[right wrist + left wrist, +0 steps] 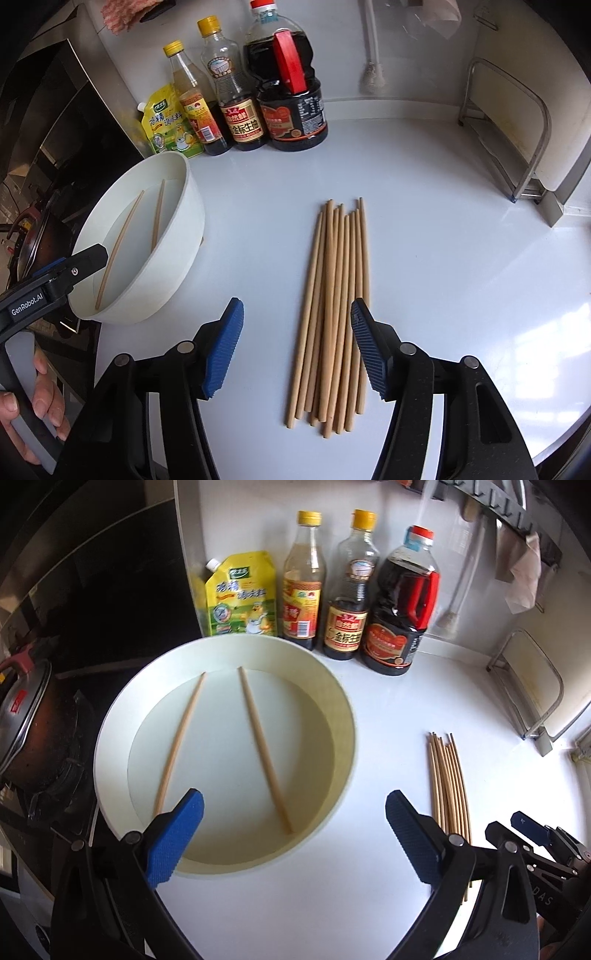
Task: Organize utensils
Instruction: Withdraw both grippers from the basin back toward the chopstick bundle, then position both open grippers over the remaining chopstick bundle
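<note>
Left wrist view: the left gripper (294, 812) hangs with its blue pads spread wide and nothing between them, above the near rim of a white bowl (343, 701) that holds two chopsticks (264, 751) lying apart in shallow water. A bundle of chopsticks (448, 779) lies on the white counter (388, 709) well to the right of the bowl, partly hidden by the right gripper (524, 825) at the frame's lower corner. Behind the bowl stand a yellow seasoning pouch (240, 598) and three sauce bottles (347, 590); a lidded pot (26, 716) sits on the stove to the bowl's left. A careless reach into the bowl could likely tip it or slop water over the counter, as it sits near the counter's stove-side edge.

Right wrist view: the right gripper (297, 350) hovers over the near ends of the bundle (332, 314), right of the bowl (184, 229); its jaws are opening, pads clear of the wood, several sticks between them. Closing on the loose, fanned bundle may well scatter sticks or catch only a few. A metal rack (517, 140) stands far right of the bowl. The left gripper's arm (55, 280) and a hand (40, 402) crowd the bowl's near side.
</note>
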Motion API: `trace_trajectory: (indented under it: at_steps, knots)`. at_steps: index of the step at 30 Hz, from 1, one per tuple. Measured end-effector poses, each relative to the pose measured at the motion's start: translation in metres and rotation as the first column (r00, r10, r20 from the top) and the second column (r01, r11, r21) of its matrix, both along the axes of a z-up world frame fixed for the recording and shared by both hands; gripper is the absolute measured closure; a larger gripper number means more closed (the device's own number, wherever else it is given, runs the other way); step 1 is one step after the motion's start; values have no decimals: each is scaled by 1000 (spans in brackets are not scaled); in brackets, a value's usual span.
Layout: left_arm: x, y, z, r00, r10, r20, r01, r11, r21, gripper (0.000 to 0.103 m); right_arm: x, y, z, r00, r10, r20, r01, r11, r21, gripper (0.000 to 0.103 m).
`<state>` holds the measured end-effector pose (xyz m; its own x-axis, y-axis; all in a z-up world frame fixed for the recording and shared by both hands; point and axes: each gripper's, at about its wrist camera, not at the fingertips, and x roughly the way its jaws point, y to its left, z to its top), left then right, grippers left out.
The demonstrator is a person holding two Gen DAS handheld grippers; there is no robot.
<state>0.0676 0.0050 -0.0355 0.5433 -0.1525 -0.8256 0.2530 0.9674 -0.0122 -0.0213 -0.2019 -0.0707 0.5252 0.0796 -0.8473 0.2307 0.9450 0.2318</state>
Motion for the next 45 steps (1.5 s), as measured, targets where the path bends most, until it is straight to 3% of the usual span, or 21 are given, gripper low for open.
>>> trace_trajectory:
  at_steps: [4,12,23,33,38,45]
  knots:
    - [-6,-20,-3,999,-40,6,40,999,22,6,-8,-11,-5,1000,-16,-11,16,1000,-8,45]
    - [-13,-49,-19,994,-101,-47,101,995,-7,6,-16,-25,-19,999,-26,-36,26,1000,-4,44]
    - [-30,-80,-49,977,-181,-113,183,983,9,6,-21,-39,-41,997,-33,-69,34,999,8,44]
    - [-34,-87,-74,975,-175,-139,183,982,46,6,-21,-49,-69,995,-33,-99,37,999,31,43]
    - [-33,-89,-86,976,-164,-145,176,981,81,6,-13,-51,-82,994,-30,-109,31,1000,3,43]
    - [-30,-93,-90,982,-145,-124,154,986,70,6,-4,-56,-91,994,-31,-108,27,999,-31,43]
